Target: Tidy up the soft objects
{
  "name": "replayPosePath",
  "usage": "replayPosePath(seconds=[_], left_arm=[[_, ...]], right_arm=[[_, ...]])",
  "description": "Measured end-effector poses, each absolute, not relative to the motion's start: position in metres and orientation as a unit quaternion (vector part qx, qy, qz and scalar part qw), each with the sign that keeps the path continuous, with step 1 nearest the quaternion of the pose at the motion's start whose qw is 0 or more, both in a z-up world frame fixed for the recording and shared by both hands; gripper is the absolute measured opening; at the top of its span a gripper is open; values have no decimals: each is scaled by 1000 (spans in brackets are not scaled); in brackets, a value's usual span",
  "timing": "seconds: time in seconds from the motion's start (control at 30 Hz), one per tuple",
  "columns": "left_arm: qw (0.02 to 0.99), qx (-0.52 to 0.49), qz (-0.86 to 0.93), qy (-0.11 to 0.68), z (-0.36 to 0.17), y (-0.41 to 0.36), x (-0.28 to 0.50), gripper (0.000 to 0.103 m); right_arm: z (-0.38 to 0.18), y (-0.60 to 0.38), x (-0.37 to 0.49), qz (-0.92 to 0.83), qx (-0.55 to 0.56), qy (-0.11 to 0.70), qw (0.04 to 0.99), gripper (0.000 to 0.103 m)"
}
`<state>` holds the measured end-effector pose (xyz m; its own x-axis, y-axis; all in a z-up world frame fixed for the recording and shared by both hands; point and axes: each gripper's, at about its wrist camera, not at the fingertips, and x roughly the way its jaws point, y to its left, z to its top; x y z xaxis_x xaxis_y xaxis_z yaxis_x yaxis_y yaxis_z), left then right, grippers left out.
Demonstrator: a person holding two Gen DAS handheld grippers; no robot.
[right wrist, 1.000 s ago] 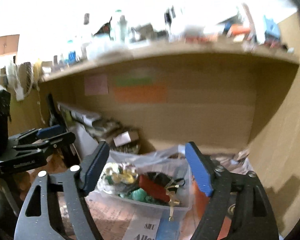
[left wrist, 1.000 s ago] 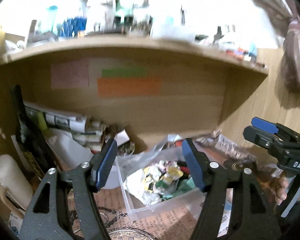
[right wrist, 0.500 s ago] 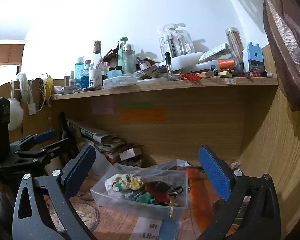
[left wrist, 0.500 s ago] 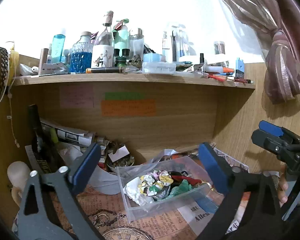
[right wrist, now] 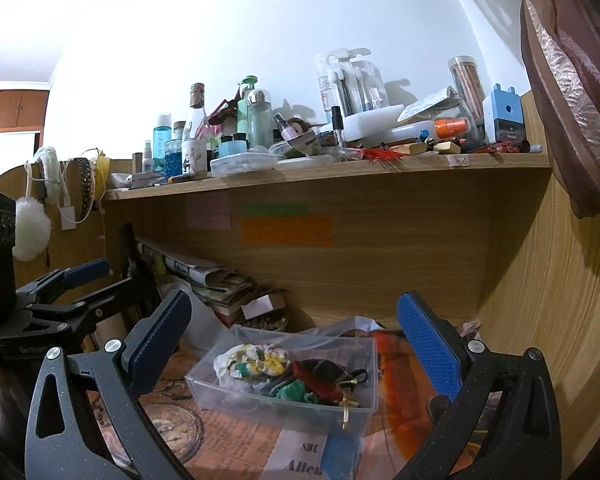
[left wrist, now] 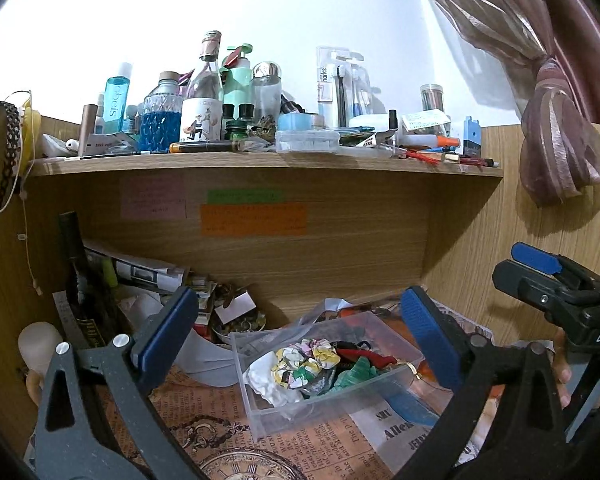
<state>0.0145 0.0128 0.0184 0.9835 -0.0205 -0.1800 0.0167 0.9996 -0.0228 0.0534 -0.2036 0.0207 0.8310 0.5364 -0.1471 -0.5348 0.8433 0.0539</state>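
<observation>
Clear bin [left wrist: 320, 396] on newspaper-covered surface [left wrist: 204, 412] under cluttered shelf [left wrist: 260, 164]; scrunchies [left wrist: 304, 360] heaped inside, lower ones hard to separate. Left gripper [left wrist: 298, 336] and right gripper [right wrist: 294, 336] above bin, jaws wide apart, empty. Paper stack [right wrist: 204, 276] left of bin, partly hidden.

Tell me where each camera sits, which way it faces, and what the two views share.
Left wrist: on the left gripper, facing the desk nook; its open fingers frame the clear bin; the right gripper and a hand show at right.
Right wrist: on the right gripper, facing the same nook from further right; open fingers frame the bin; the left gripper shows at left.
Shared: bin of scrunchies, orange note, cluttered shelf.
</observation>
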Motion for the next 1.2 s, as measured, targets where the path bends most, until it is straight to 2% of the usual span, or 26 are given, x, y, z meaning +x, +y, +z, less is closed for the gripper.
replayPosePath(seconds=[1.2], left_arm=[[994, -9, -24, 103, 12, 14, 21, 103]], right_arm=[[17, -200, 56, 278, 7, 86, 957, 103]])
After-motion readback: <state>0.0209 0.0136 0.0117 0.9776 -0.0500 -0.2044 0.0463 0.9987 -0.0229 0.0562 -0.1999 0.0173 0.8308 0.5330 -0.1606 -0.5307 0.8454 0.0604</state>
